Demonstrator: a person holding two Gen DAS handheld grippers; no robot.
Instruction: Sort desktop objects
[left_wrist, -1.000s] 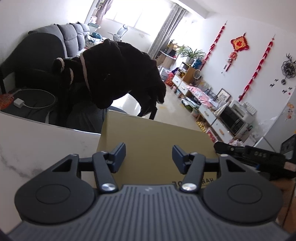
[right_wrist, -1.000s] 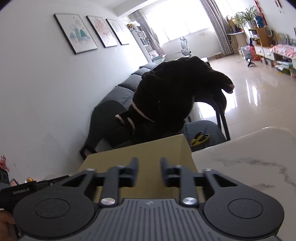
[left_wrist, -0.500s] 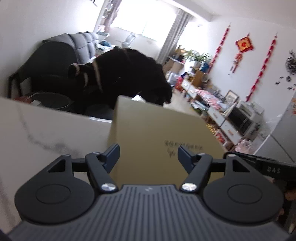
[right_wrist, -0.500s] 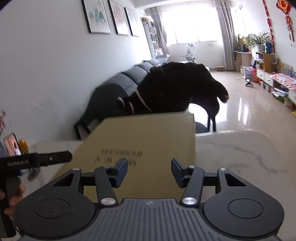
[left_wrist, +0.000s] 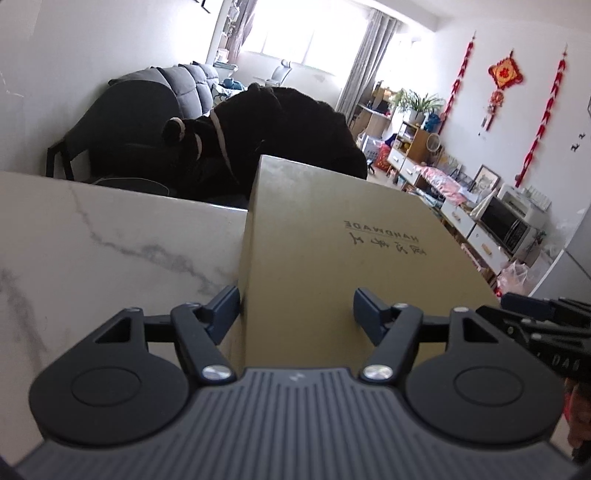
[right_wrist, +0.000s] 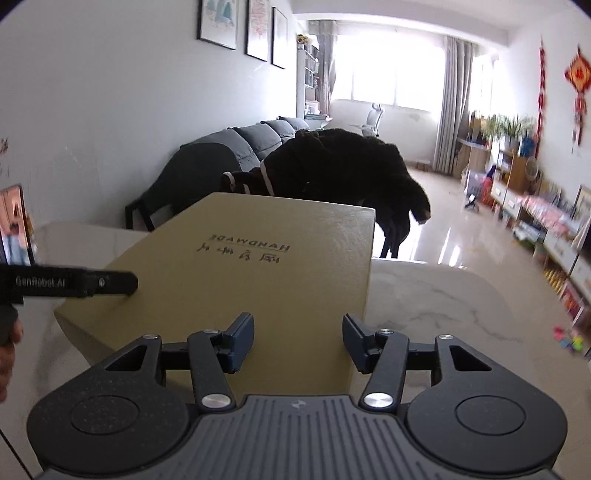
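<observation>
Both my left tongs (left_wrist: 295, 308) and right tongs (right_wrist: 298, 338) gape wide over the tan box (right_wrist: 258, 280) (printed lid up) on the desk (left_wrist: 110, 251).

A white marble desk (left_wrist: 110, 236) with grey veins fills the foreground. Beyond its far edge a black fleece garment (right_wrist: 343, 166) (pale-trimmed) is draped over a chair, with a grey sofa (right_wrist: 258, 138) behind it along the wall. Three framed pictures (right_wrist: 243, 26) hang above. Red knot decorations (left_wrist: 504, 75) hang on the opposite wall, over low cabinets (left_wrist: 465, 221) carrying a microwave (left_wrist: 508, 223).
</observation>
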